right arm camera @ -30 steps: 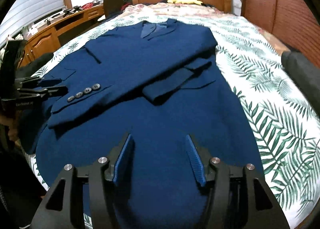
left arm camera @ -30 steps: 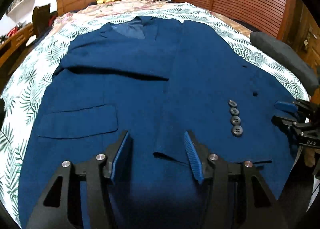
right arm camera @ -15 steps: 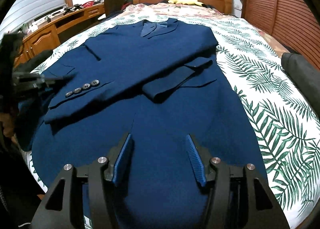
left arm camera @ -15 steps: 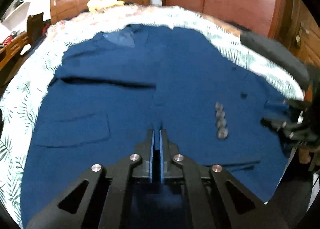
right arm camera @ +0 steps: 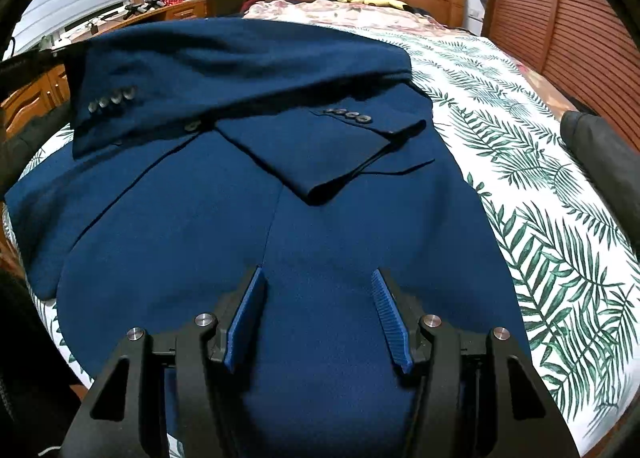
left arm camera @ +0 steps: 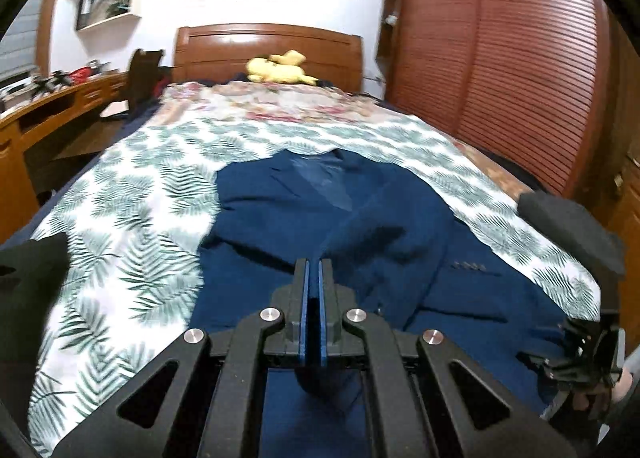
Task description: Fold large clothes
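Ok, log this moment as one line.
stage: folding | left gripper: shut on jacket, lifting | right gripper: open, over hem

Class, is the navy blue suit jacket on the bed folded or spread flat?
Partly folded: navy blue suit jacket has both buttoned sleeves crossed over its front; the body remains unfolded.

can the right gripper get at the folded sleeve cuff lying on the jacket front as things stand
Probably yes. The right gripper is open above the jacket, and the sleeve cuff lies straight ahead with only flat cloth between. The left gripper lifts another part off to the side.
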`<move>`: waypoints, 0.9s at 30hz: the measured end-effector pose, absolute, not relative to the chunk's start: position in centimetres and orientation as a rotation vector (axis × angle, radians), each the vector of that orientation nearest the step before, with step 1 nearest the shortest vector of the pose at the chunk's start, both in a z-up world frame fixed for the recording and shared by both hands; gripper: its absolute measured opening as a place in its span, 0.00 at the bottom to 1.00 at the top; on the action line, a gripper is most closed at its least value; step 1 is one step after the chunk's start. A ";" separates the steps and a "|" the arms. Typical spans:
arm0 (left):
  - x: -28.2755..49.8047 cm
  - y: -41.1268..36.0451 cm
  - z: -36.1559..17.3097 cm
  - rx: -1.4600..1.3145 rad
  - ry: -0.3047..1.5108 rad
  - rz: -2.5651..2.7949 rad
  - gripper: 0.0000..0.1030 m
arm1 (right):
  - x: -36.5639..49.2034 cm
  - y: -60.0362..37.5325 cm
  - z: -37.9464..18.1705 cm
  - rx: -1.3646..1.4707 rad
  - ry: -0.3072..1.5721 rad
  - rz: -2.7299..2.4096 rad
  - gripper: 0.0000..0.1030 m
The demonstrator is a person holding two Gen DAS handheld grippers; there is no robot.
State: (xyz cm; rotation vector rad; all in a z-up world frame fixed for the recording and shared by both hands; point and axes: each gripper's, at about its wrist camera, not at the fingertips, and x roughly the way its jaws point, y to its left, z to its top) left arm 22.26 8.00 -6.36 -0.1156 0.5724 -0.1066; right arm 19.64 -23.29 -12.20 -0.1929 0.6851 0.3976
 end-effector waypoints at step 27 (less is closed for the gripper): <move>20.6 8.0 -7.0 -0.036 0.545 -0.063 0.83 | 19.3 -23.9 -12.5 -0.186 0.660 0.403 0.57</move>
